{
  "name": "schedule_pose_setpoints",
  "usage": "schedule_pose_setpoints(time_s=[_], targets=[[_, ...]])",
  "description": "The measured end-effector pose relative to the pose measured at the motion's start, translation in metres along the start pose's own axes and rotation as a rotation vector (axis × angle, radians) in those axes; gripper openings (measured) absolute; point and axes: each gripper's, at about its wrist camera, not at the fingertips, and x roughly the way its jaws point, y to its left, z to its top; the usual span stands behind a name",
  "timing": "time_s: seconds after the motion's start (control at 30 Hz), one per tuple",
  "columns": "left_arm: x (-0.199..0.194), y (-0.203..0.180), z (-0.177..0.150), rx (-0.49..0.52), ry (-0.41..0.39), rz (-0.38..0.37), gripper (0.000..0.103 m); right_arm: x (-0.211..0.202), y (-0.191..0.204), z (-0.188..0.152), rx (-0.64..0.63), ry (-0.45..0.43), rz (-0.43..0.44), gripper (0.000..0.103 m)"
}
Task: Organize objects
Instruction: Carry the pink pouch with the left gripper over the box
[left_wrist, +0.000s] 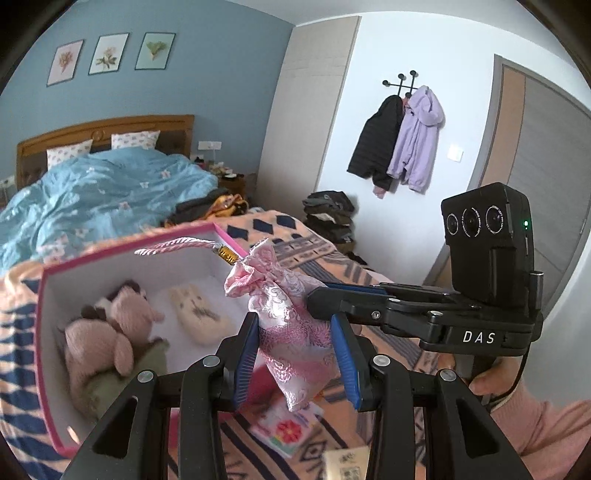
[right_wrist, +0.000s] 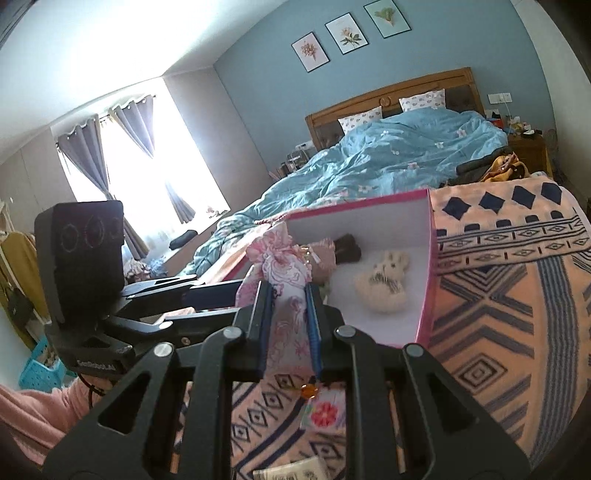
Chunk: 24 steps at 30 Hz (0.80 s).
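A pink silk drawstring pouch (left_wrist: 291, 332) hangs in the air above the bed, beside an open pink-rimmed box (left_wrist: 46, 302). My left gripper (left_wrist: 295, 354) is shut on the pouch's lower body, its blue pads pressing both sides. My right gripper (left_wrist: 314, 301) reaches in from the right and pinches the pouch higher up. In the right wrist view the pouch (right_wrist: 284, 266) is clamped tightly in my right gripper (right_wrist: 290, 306), and my left gripper (right_wrist: 238, 299) meets it from the left. The box (right_wrist: 430, 258) holds a pink plush (left_wrist: 110, 332) and a cream plush (right_wrist: 384, 284).
An orange and navy patterned blanket (right_wrist: 498, 314) lies under the box. A card with a red flower (left_wrist: 284, 428) and a small printed packet (left_wrist: 347, 461) lie on it below the grippers. Behind are a blue duvet (left_wrist: 103, 195), folded clothes (left_wrist: 328, 214) and hanging coats (left_wrist: 402, 140).
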Motion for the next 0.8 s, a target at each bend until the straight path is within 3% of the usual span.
schedule_pose_setpoints(time_s=[0.4, 0.8], targets=[[0.018, 0.023, 0.023, -0.005, -0.013, 0.039, 0.040, 0.025, -0.019, 0.030, 0.002, -0.028, -0.025, 0.021], [0.054, 0.044, 0.020, -0.045, 0.048, 0.050, 0.040, 0.050, -0.046, 0.025, 0.031, 0.017, -0.084, 0.021]])
